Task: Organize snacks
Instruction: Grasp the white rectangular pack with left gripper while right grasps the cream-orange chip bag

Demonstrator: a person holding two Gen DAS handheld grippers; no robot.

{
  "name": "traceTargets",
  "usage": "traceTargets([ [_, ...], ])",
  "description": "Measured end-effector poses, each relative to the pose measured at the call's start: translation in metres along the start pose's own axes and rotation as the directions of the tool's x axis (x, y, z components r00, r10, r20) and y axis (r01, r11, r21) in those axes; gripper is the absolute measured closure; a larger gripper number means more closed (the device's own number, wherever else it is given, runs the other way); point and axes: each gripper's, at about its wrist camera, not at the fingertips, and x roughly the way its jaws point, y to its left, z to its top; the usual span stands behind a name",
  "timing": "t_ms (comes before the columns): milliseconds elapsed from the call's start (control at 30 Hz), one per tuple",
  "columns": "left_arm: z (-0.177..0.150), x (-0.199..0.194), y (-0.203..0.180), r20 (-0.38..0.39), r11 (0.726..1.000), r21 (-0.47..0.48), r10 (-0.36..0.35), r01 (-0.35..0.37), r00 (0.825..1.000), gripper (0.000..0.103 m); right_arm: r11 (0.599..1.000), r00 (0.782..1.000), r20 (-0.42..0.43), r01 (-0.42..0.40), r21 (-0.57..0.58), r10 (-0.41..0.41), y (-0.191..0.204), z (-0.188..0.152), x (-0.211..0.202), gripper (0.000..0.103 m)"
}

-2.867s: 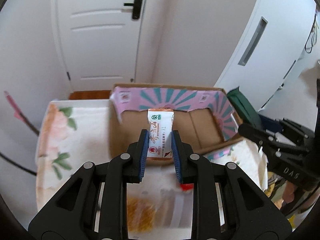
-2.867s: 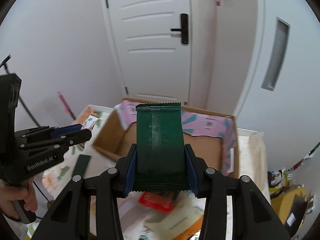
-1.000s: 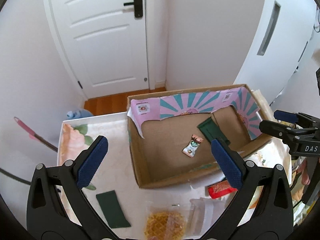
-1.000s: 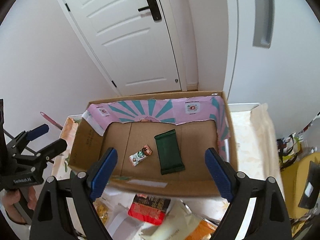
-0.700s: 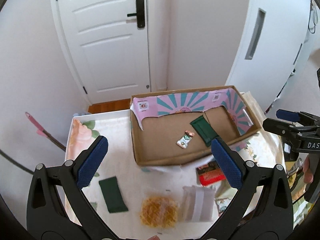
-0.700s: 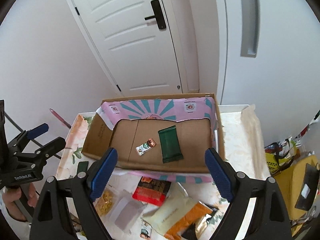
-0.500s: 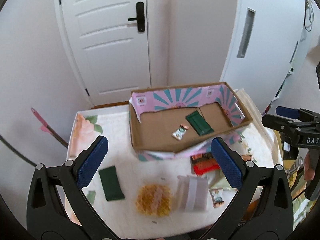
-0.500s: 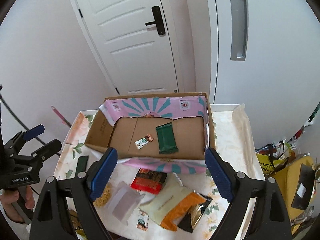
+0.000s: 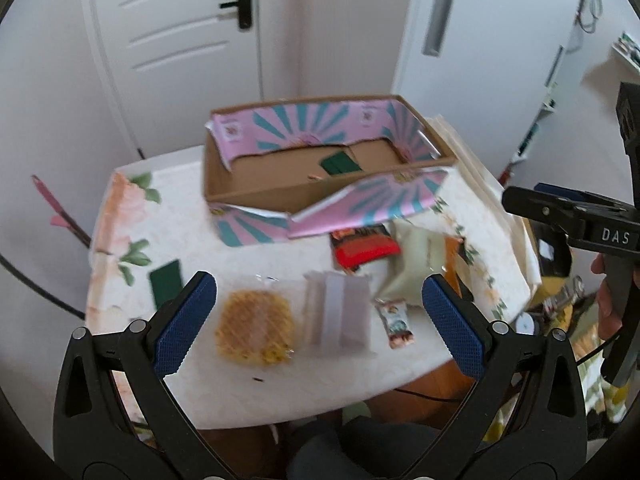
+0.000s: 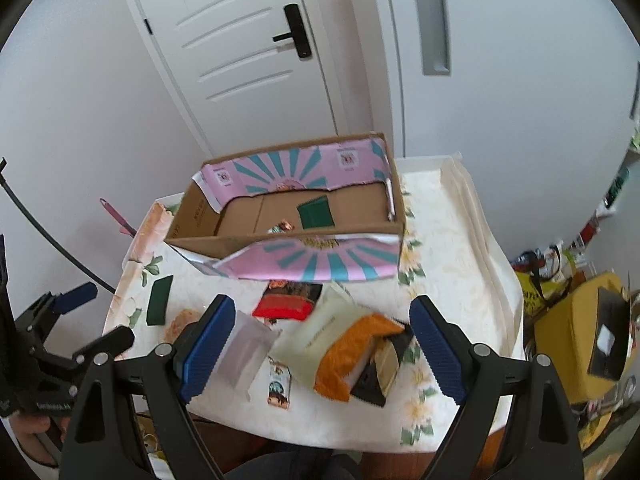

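A cardboard box (image 9: 248,194) with pink and teal lining stands at the far side of the table; it also shows in the right wrist view (image 10: 192,216). Inside lie a dark green packet (image 10: 316,211) and a small snack bar (image 10: 282,227). Loose snacks lie in front of it: a waffle pack (image 9: 254,328), a clear pack (image 9: 338,312), a red packet (image 9: 366,248), a pale green bag (image 10: 320,336), an orange bag (image 10: 352,356), a small bar (image 9: 396,322) and a green packet (image 9: 165,280). My left gripper (image 9: 318,330) and right gripper (image 10: 320,350) are wide open and empty, above the table's near edge.
The table (image 9: 132,216) has a floral cloth. A white door (image 10: 240,52) and walls stand behind the box. A yellow box (image 10: 592,320) and clutter sit on the floor to the right. A pink stick (image 9: 52,204) leans at the left.
Both grippers let go of their snacks into the box, opened wide and pulled back and up toward the near edge. The loose snacks on the table have come into view.
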Motion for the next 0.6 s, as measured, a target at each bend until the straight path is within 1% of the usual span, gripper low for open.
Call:
traceTargets([
  [200,-0.022,0.029,-0.013,-0.049,0.996,0.075,-0.049,0.052,0.998,0.001,0.996,0.999,-0.012,0.038,0.082,-0.038,-0.003,-0.021,0.008,0.016],
  [333,-0.034,0.052,-0.013,-0.094,0.991,0.103,-0.078,0.087,0.993,0.001,0.989,0.998,-0.017,0.067,0.129,-0.065,-0.004,-0.032,0.016,0.016],
  [600,-0.046,0.103,-0.014,-0.160,0.981,0.152,-0.100,0.124,0.982,0.001,0.969,0.990,-0.059,0.135,0.205,-0.126,-0.004,-0.054,0.042,0.016],
])
